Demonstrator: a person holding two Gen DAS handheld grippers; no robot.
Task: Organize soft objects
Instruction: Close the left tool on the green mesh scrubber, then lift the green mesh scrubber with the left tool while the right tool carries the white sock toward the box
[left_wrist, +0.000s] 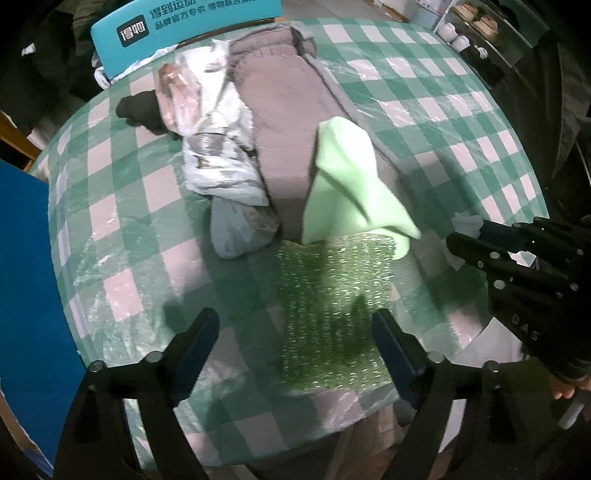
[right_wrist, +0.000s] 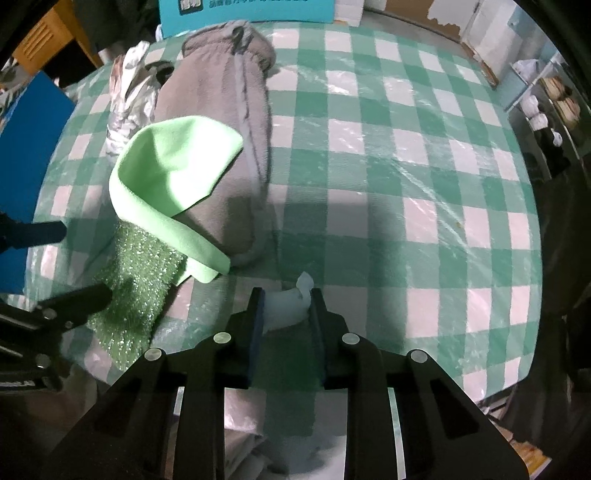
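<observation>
Your right gripper (right_wrist: 286, 306) pinches a white tissue wad (right_wrist: 286, 304) at the table's (right_wrist: 369, 147) near edge, while your left gripper (left_wrist: 295, 343), spread wide, hovers over the sparkly green cloth (left_wrist: 332, 314), seemingly next.

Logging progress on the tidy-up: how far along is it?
Early. Nothing looks sorted yet. The right hand-held gripper pinches a white tissue; the left hand-held gripper hangs open over the sparkly cloth. The green cloth still drapes loosely on the grey garment.
</observation>
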